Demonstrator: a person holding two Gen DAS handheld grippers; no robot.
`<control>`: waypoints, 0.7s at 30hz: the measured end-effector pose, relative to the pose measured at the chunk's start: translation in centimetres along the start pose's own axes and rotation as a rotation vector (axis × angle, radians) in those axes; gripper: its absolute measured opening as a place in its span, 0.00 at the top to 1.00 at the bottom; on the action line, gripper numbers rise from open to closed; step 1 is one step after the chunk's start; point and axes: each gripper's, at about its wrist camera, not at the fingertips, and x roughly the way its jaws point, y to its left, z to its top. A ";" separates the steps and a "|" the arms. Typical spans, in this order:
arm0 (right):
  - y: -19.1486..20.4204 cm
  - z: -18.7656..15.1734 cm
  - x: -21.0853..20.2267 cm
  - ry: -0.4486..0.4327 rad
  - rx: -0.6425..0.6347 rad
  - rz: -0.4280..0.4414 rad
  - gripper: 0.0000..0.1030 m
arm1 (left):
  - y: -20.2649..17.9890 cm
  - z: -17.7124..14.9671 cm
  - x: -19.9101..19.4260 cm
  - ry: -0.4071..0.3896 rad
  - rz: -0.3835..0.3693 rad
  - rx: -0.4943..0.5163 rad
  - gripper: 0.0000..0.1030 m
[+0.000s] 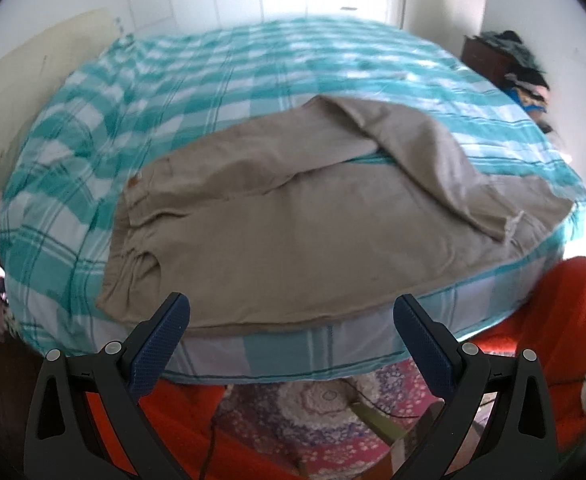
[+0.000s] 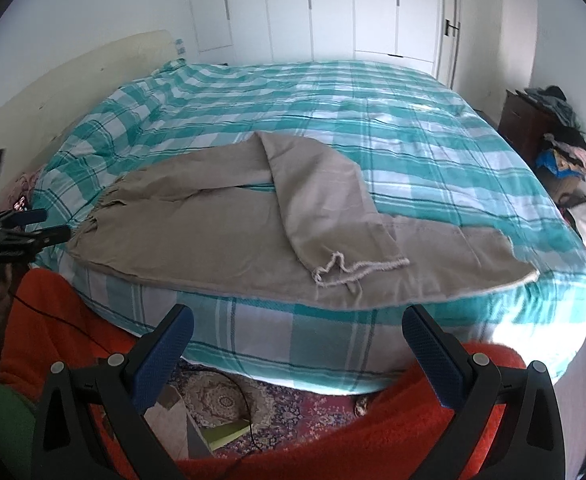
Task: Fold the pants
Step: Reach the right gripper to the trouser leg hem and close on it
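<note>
Beige pants (image 1: 293, 220) lie flat along the near edge of the bed (image 1: 233, 80), waistband to the left. The far leg is folded back across the near leg, its frayed hem on top at the right (image 2: 353, 270). My left gripper (image 1: 291, 312) is open and empty, just short of the near pants edge by the waist. My right gripper (image 2: 298, 322) is open and empty, below the mattress edge in front of the leg hems. The left gripper (image 2: 41, 226) also shows at the far left of the right wrist view, next to the waistband.
The bed has a teal and white checked cover (image 2: 333, 100). An orange blanket (image 2: 393, 420) and a patterned rug (image 1: 313, 412) lie on the floor in front. A dark cabinet with piled clothes (image 2: 553, 140) stands at the right. White wardrobe doors (image 2: 313, 8) are behind.
</note>
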 end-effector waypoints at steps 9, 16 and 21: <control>1.4 0.3 2.5 0.042 -0.049 0.035 0.00 | -0.5 -0.3 1.1 0.037 0.070 0.035 0.01; 1.5 0.3 3.9 0.074 -0.057 0.073 0.00 | -0.4 -0.4 1.7 0.066 0.068 0.015 0.01; -1.3 2.0 7.6 0.075 -0.085 -0.008 0.00 | -0.1 -1.4 2.1 0.094 0.052 -0.012 0.01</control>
